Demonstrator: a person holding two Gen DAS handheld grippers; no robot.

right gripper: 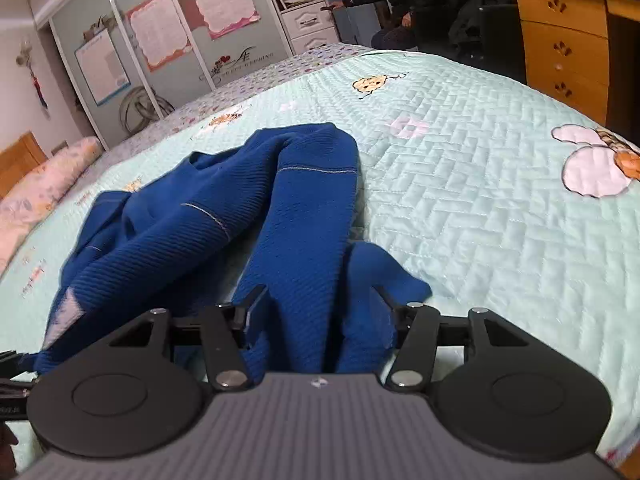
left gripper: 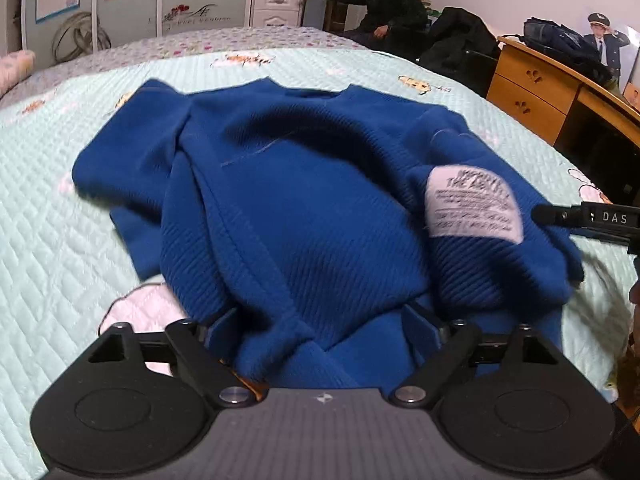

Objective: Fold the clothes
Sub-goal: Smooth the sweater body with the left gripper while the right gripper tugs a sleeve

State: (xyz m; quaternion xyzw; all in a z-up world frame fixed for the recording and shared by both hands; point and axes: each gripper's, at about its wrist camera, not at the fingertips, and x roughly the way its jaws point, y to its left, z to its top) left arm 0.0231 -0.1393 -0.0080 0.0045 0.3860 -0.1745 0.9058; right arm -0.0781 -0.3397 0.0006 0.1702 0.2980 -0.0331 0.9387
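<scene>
Blue sweater mid-fold on the quilted bed

The blue sweater (left gripper: 288,200) fills mid-frame on the bed (left gripper: 48,240), rumpled, label showing; left gripper (left gripper: 320,332) and right gripper (right gripper: 320,312) stand wide with cloth bunched between; no neat fold shows.

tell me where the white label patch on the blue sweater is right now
In the left wrist view, the white label sits on the blue sweater's right side, beside the right gripper.
</scene>
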